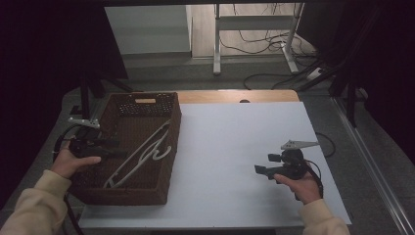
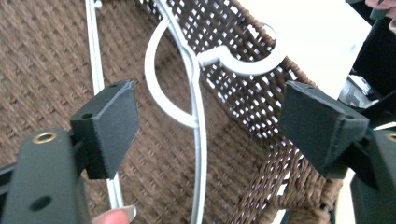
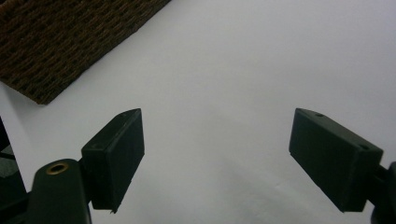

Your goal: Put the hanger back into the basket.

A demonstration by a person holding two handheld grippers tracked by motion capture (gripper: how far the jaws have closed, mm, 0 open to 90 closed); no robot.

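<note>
A white plastic hanger (image 1: 147, 152) lies slanted inside a brown wicker basket (image 1: 169, 161) on the left of the table. In the left gripper view the hanger (image 2: 194, 88) rests on the basket floor with its hook against the woven wall (image 2: 252, 107). My left gripper (image 1: 117, 149) reaches into the basket from its left side; its jaws (image 2: 210, 126) stand wide apart above the hanger and touch nothing. My right gripper (image 1: 258, 170) is held over the white table top at the right, open (image 3: 217, 158), with nothing between its pads.
The white table top (image 1: 235, 142) stretches right of the basket, with a wooden strip (image 1: 235, 96) along its far edge. A basket corner (image 3: 56, 51) shows in the right gripper view. Desk legs and cables (image 1: 254, 44) are on the floor behind.
</note>
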